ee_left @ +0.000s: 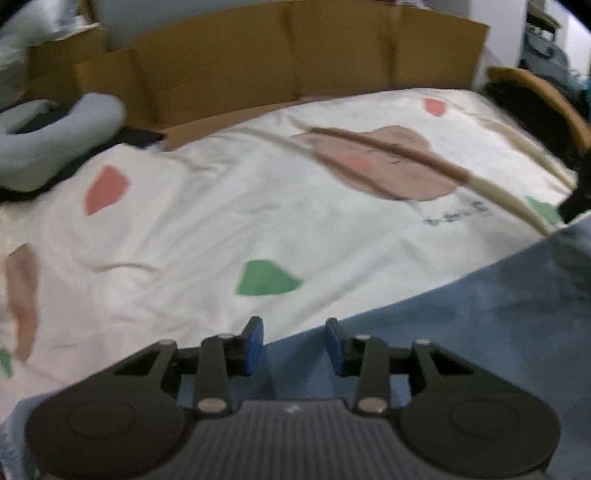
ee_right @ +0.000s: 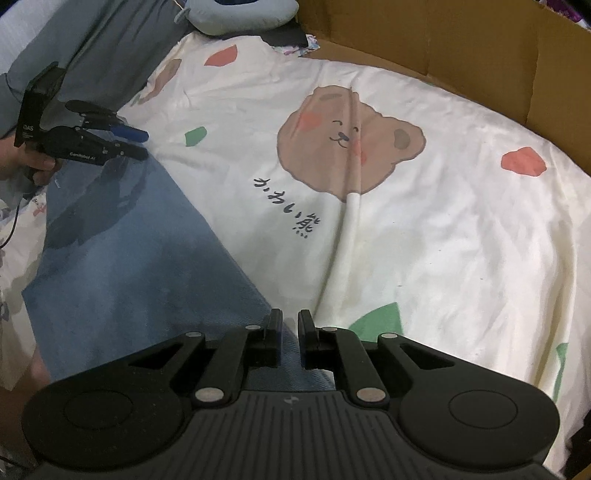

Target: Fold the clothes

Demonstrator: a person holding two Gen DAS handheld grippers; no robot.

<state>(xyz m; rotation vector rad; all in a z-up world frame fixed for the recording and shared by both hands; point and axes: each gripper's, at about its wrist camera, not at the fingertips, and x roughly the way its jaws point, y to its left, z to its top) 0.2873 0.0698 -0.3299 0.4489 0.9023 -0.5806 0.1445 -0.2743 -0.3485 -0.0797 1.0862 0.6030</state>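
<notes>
Here blue garment [ee_right: 122, 266] lies under hand-held gripper [ee_right: 290, 332].

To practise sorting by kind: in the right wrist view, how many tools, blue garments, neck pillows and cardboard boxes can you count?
Tools: 2, the left tool and the right tool
Blue garment: 1
Neck pillow: 1
Cardboard box: 1
Total: 5
</notes>
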